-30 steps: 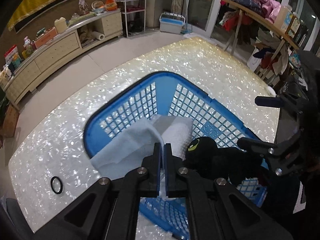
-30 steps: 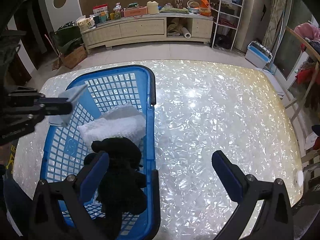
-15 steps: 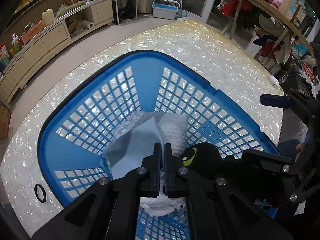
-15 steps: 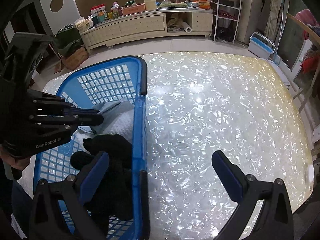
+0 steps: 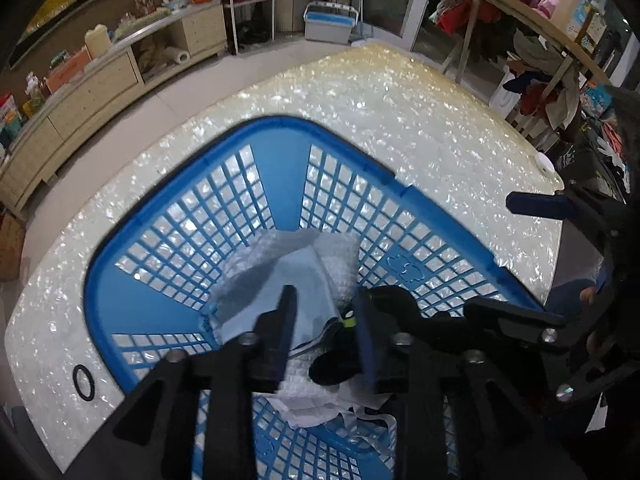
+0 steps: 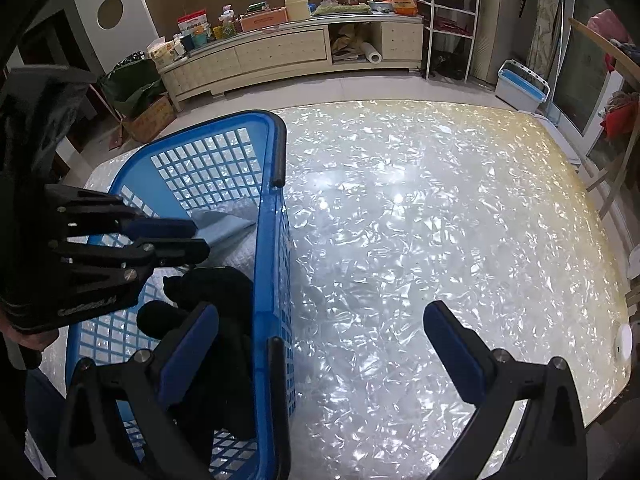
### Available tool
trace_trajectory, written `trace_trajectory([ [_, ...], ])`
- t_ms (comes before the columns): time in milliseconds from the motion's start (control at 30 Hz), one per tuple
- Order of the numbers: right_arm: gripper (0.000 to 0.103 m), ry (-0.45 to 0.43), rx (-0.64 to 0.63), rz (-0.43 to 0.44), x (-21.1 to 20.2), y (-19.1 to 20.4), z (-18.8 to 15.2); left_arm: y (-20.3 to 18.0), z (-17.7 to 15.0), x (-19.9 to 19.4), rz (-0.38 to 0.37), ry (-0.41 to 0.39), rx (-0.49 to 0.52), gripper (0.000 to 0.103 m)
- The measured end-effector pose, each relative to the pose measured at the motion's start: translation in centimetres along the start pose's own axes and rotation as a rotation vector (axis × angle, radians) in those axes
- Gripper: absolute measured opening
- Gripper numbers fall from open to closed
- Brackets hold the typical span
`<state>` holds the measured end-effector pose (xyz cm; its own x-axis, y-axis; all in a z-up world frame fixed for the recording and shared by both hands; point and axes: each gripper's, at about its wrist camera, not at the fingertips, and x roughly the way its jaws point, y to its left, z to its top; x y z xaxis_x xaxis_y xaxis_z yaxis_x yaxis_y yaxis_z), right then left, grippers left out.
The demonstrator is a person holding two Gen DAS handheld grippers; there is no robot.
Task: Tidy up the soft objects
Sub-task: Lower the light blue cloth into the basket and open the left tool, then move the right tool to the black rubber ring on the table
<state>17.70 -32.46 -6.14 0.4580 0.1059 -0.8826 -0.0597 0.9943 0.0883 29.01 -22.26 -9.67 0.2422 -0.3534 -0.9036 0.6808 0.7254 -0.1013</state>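
A blue lattice basket (image 5: 160,216) stands on the pearly white table (image 5: 400,120). Inside it lie a white textured cloth (image 5: 340,252), a light blue cloth (image 5: 288,276) on top of it, and a black plush toy (image 5: 392,304) with a yellow eye. My left gripper (image 5: 325,322) hangs low in the basket with its jaws opening. The blue cloth lies under and between them, and the pads are off it. The same gripper (image 6: 200,239) shows in the right wrist view beside the cloth (image 6: 228,226). My right gripper (image 6: 320,316) is open wide, straddling the basket's near rim (image 6: 268,240) above the plush (image 6: 216,292).
A black ring (image 5: 84,382) lies on the table left of the basket. A small white disc (image 6: 624,342) sits at the table's right edge. A cream cabinet (image 6: 280,52), a wire rack (image 6: 452,20) and a blue-lidded box (image 6: 520,88) stand beyond.
My left gripper came down into the basket with the light blue cloth, then its jaws parted and let the cloth settle on the white one. The right gripper stayed put.
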Motion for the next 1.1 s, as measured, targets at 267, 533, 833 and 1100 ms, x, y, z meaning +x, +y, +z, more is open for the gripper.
trace_trajectory([
  [267, 0.103, -0.023, -0.002, -0.005, -1.4, 0.4, -0.2, -0.8, -0.6, -3.9, 0.027, -0.095, 0.001, 0.080],
  [533, 0.103, -0.054, -0.035, -0.006, -3.7, 2.3, -0.5, -0.8, -2.7, -7.3, 0.087, -0.129, -0.005, 0.083],
  [833, 0.103, -0.086, -0.086, 0.002, -5.9, 5.8, -1.2, 1.4, -6.3, -11.6, 0.150, -0.163, -0.134, 0.084],
  [1100, 0.103, -0.100, -0.134, 0.025, -6.2, 9.9, -1.3, 3.3, -10.0, -14.4, 0.239, -0.176, -0.191, 0.086],
])
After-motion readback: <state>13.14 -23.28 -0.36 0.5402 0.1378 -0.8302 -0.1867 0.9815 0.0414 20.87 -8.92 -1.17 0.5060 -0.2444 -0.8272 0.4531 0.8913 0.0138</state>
